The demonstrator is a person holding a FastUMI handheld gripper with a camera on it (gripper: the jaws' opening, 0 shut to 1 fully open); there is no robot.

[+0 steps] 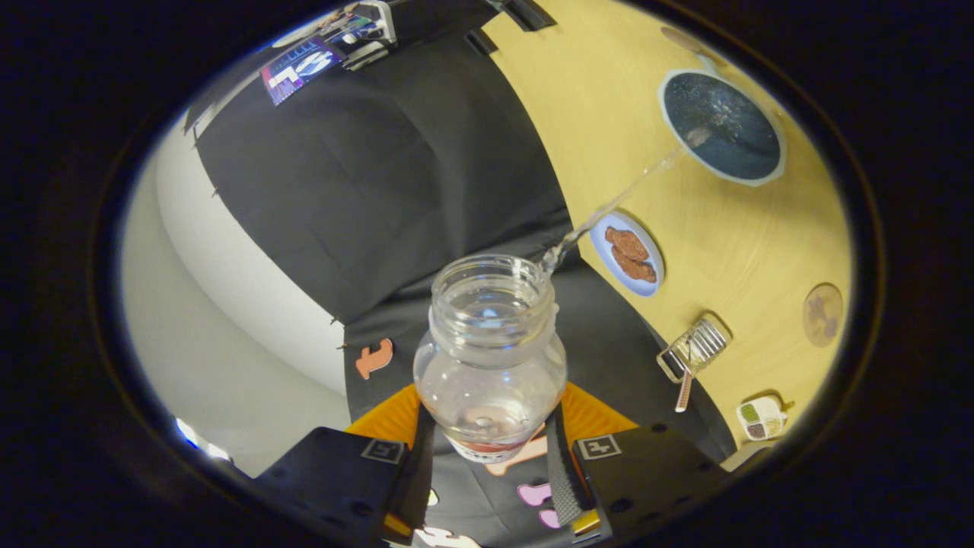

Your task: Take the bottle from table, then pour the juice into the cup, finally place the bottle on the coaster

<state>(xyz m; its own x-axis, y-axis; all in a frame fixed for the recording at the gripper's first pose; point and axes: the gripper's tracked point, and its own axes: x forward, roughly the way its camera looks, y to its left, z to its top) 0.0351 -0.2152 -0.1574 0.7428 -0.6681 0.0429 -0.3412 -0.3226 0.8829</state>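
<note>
A: Tongs [491,457] — state?
B: Narrowed onto the clear bottle [491,358]; both fingers press its lower body, one each side. Cap off.
A: Beyond the mouth?
B: A thin clear stream [609,209] leaves the rim and arcs to the dark cup [721,127] on the yellow counter [601,91]. Nearer, beside the stream — a blue plate [628,253] with brown pieces; the round coaster [822,314] sits well apart.
</note>
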